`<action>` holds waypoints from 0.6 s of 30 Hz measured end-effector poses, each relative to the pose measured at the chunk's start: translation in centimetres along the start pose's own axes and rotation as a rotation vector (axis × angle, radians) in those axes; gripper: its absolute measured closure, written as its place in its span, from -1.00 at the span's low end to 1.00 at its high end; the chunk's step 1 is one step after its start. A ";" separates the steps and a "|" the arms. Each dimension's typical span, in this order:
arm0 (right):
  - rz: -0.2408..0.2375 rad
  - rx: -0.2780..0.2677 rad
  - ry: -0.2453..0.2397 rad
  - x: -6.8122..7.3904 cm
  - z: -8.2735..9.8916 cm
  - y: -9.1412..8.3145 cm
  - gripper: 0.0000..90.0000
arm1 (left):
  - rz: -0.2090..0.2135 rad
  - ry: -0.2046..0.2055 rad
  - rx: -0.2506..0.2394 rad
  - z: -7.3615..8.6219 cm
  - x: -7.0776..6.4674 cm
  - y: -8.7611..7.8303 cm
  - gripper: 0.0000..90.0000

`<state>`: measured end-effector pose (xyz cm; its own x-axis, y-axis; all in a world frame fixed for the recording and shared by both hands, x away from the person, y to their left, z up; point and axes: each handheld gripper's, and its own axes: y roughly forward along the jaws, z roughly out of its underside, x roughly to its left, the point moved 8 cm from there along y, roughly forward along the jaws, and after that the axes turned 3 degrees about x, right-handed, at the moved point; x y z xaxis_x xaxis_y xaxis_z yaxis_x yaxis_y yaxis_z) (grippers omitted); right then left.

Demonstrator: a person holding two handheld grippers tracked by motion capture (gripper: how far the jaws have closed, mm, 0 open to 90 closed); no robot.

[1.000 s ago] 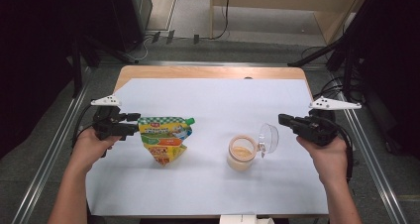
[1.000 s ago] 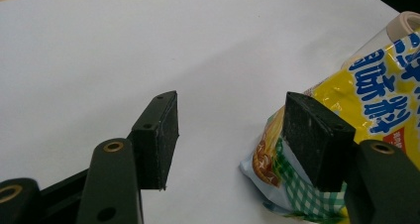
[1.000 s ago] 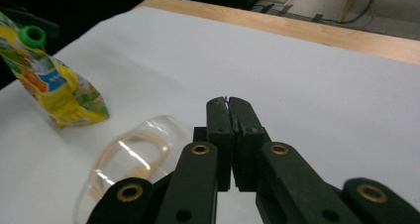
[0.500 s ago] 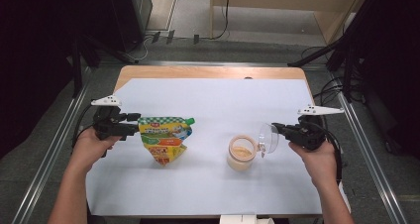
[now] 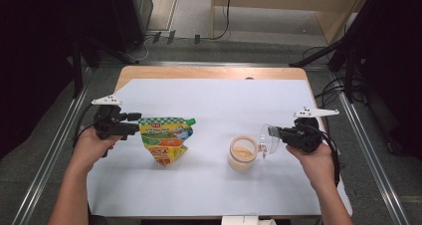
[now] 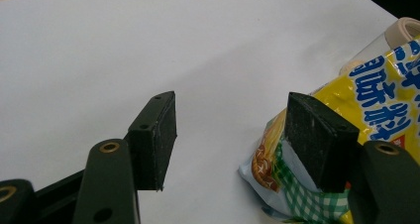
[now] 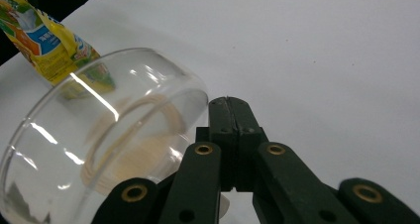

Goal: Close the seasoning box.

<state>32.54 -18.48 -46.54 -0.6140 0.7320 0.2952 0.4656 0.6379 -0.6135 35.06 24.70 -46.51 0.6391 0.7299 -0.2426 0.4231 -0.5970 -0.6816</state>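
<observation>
Beside the small tan-filled glass jar (image 5: 242,154), we keep our right tool (image 5: 271,133) clamped on the clear dome lid (image 5: 263,139) and lower it squarely, left tool (image 5: 133,124) gaping by the yellow pouch (image 5: 165,139).

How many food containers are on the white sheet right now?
2. A yellow pouch stands left of centre, beside the left tool. A small jar sits right of centre, its clear lid held off it by the right tool. Nothing seems hidden.

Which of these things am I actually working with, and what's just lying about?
In the job: clear lid in the right gripper, open jar, yellow pouch by the left gripper.
Lying about: white sheet, floor cables beyond the table.
</observation>
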 end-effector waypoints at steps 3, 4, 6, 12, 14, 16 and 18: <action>-0.004 0.006 -0.003 0.2 0.1 0.1 1.00 | 0.006 -0.006 -0.004 -0.1 0.1 0.0 -0.16; -0.003 0.008 -0.008 0.3 0.2 0.1 1.00 | 0.006 -0.011 -0.007 -0.1 0.1 0.0 -0.16; -0.007 0.008 -0.012 0.5 0.2 0.2 1.00 | 0.009 -0.014 -0.007 -0.1 0.2 0.0 -0.17; -0.019 0.016 -0.031 1.3 0.2 0.3 1.00 | 0.006 -0.023 -0.014 -0.1 0.3 -0.1 -0.17; -0.024 0.011 -0.035 1.5 0.2 0.3 1.00 | 0.006 -0.021 -0.006 0.0 0.3 -0.1 -0.18; -0.026 0.015 -0.042 1.7 0.2 0.4 1.00 | 0.007 -0.016 -0.008 -0.1 0.2 -0.1 -0.18; -0.026 0.014 -0.051 1.8 0.2 0.5 0.99 | 0.008 -0.016 -0.007 0.0 0.2 0.0 -0.18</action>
<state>31.55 -16.90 -46.42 -0.6576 0.7020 0.2734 0.4402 0.6526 -0.6168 35.21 24.85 -46.51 0.6320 0.7301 -0.2597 0.4223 -0.6055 -0.6745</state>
